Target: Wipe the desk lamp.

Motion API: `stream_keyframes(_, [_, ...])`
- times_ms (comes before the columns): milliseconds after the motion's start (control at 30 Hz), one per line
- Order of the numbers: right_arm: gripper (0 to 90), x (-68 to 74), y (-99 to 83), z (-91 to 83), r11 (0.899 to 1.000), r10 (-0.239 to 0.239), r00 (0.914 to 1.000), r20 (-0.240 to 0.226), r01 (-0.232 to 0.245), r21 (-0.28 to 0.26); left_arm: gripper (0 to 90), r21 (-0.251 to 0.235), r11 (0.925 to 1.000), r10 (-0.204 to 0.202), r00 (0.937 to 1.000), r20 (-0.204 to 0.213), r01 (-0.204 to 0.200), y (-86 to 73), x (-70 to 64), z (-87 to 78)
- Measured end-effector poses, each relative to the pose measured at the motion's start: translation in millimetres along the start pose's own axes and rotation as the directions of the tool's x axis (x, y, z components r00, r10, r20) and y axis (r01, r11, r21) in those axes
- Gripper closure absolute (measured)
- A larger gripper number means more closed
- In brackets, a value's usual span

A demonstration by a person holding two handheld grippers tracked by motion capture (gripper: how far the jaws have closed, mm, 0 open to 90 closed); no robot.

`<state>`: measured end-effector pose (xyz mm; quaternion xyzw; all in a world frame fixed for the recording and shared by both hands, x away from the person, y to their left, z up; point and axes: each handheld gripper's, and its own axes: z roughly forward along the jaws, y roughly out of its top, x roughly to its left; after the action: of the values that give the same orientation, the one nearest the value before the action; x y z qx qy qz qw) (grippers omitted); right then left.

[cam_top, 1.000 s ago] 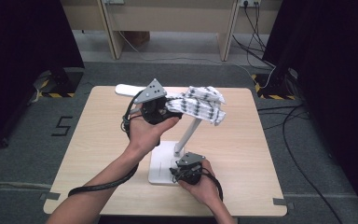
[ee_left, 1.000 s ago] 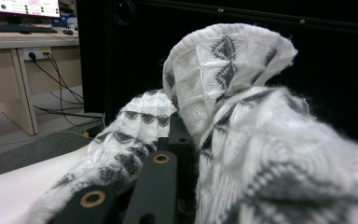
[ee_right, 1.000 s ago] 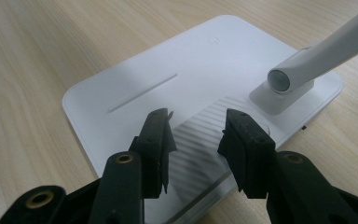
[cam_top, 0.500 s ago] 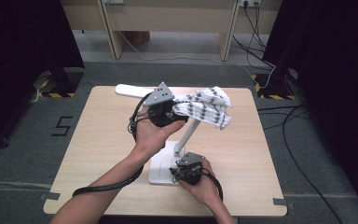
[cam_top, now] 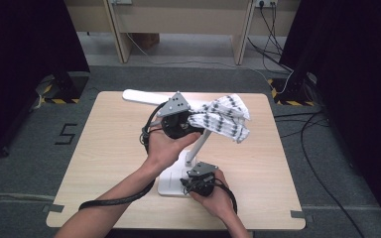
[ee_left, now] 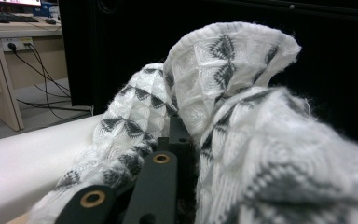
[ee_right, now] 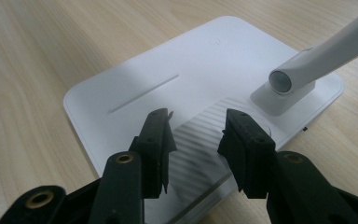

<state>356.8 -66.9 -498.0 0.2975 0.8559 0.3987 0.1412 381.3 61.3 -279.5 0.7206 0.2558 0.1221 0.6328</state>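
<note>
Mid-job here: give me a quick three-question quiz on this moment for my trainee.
1. True or false: the left gripper is shut on the patterned cloth.
2. The right gripper jaws are: A) open above the lamp base; B) shut on the lamp stem; C) holding cloth.
3. Fill in: the cloth hangs at the lamp's ____.

Key: 1 true. 2 A. 3 the upper arm, as far as the high view shows.

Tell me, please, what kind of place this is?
Probably a lab or recording studio: black curtains surround a lone table, cables trail over grey carpet, and hazard tape marks the floor.
</note>
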Motion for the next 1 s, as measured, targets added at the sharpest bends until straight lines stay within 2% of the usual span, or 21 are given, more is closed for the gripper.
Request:
stream_keyframes(567, [60.7,0.3,0.0,0.3,1.000,-0.002,1.0000,-0.001,0.002,-0.002,82.9,0.043,0.9991,0.002,0.9997,0.025,-0.003,-15.6,-8.0,5.3])
stream_keyframes(1000, [60.7,0.5,0.2,0.5,1.000,-0.002,1.0000,-0.003,0.002,-0.001,83.0,0.054,0.9985,0.008,0.9993,0.037,-0.010,-21.6,-13.5,2.7])
